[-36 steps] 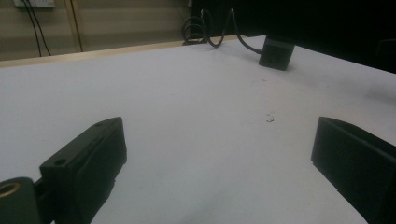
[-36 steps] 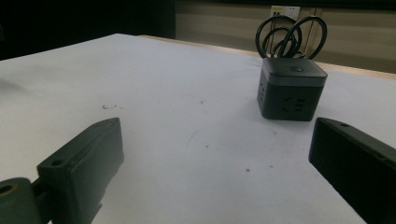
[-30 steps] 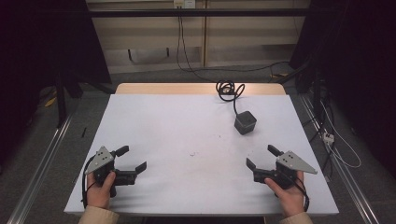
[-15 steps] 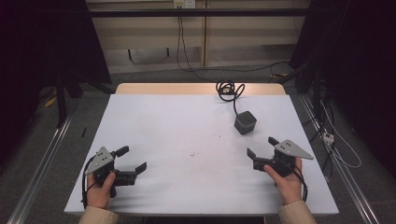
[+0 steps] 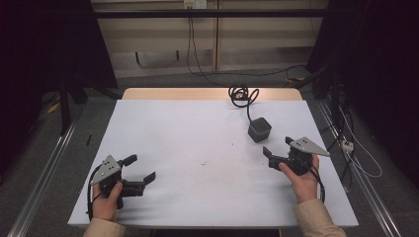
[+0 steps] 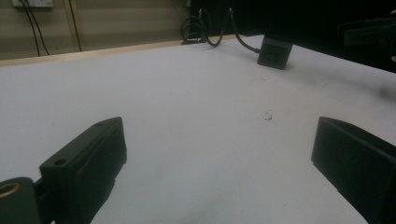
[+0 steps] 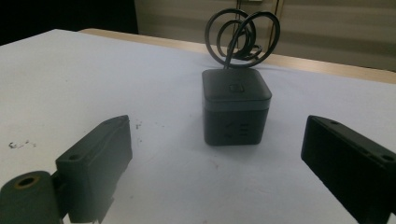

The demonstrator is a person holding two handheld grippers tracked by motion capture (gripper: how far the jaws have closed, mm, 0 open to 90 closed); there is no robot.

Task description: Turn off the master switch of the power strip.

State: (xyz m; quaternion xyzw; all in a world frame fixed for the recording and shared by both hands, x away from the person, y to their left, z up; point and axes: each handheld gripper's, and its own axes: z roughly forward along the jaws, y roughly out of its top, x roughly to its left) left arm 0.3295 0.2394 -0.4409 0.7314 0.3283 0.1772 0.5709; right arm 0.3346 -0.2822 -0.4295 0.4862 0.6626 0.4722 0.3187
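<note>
1. A dark cube (image 5: 259,129) stands upright on the white desk (image 5: 197,143), toward its far right, its cord (image 5: 242,95) coiled behind it at the far edge.
2. The right gripper (image 5: 277,146) sits near the cube, pointed at it; its jaws are spread and have just been closing slightly, with nothing between them.
3. The left gripper (image 5: 140,168) rests at the near left, well apart from the cube, jaws spread on nothing.

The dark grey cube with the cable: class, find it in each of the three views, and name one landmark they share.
High view: cube, right of centre, beyond the right gripper.
Left gripper view: upper right.
Right gripper view: centre, ahead of the jaws.
Shared landmark: coiled cable behind it.
</note>
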